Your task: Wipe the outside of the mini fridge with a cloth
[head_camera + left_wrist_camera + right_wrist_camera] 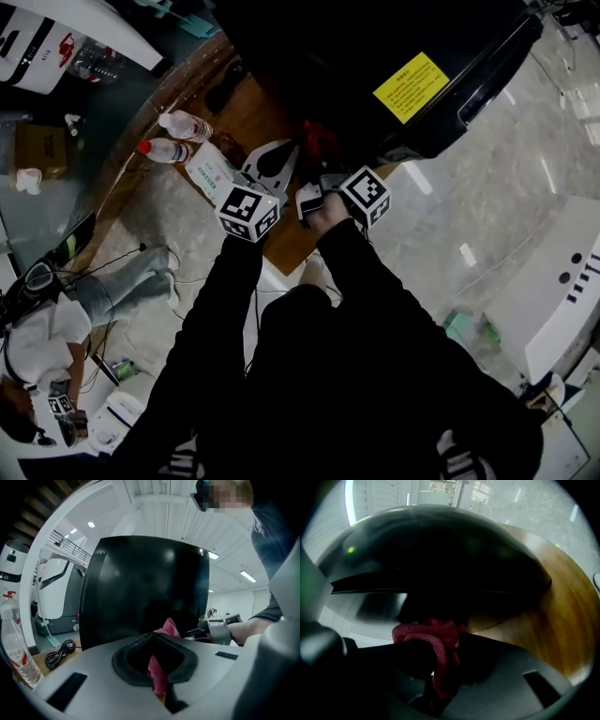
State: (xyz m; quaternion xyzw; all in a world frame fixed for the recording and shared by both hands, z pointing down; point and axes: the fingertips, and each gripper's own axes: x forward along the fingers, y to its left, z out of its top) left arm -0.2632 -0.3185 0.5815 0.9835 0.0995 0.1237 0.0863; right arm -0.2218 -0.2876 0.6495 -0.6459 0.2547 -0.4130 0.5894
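Note:
The black mini fridge [375, 56] with a yellow label stands on a round wooden table [253, 112]. A red cloth [319, 141] is bunched against the fridge's near side. My left gripper [298, 148] and right gripper [319, 173] meet at it. In the left gripper view the fridge [145, 583] fills the middle, and the left gripper [157, 637] is shut on a strip of the cloth [166, 627]. In the right gripper view the right gripper [440, 639] is shut on a fold of the cloth [436, 634] just under the fridge [440, 550].
Two water bottles [183, 125] and a pack of wipes [211, 173] lie on the table left of the grippers. A bottle [16, 648] and a black cable [58, 652] show in the left gripper view. A person [47, 347] sits on the floor at lower left.

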